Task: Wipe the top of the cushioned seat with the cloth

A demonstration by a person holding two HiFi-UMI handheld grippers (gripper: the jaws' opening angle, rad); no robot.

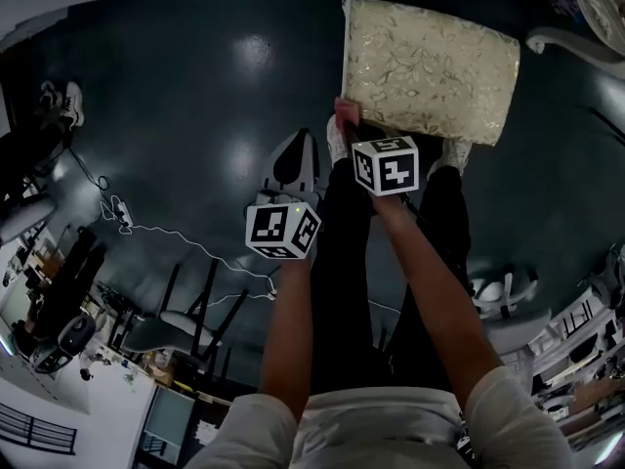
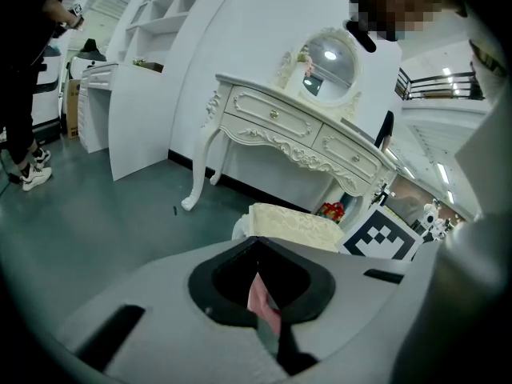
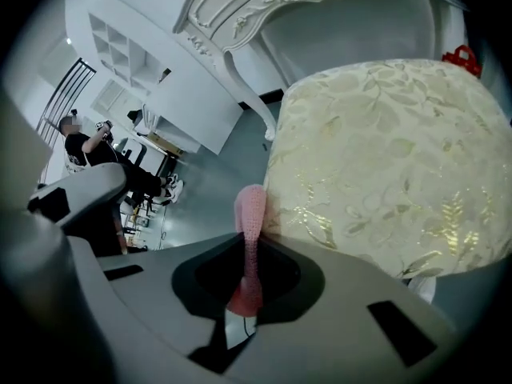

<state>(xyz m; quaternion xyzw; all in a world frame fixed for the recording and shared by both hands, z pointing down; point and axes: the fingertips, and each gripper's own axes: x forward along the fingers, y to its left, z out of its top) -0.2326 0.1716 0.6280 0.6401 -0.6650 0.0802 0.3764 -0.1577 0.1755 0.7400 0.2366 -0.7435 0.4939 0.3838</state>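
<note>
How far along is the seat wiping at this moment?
Done: the cloth is pinched in the right tongs. In hand: it is held at the near corner of the cushioned seat, contact unclear. The left tongs pinch a pink piece too, away from the seat. Left: the whole wipe across the top.

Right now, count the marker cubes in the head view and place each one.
2. The left marker cube hangs over the dark floor; the right marker cube is beside the near edge of the cushioned seat. None appears hidden.
</note>
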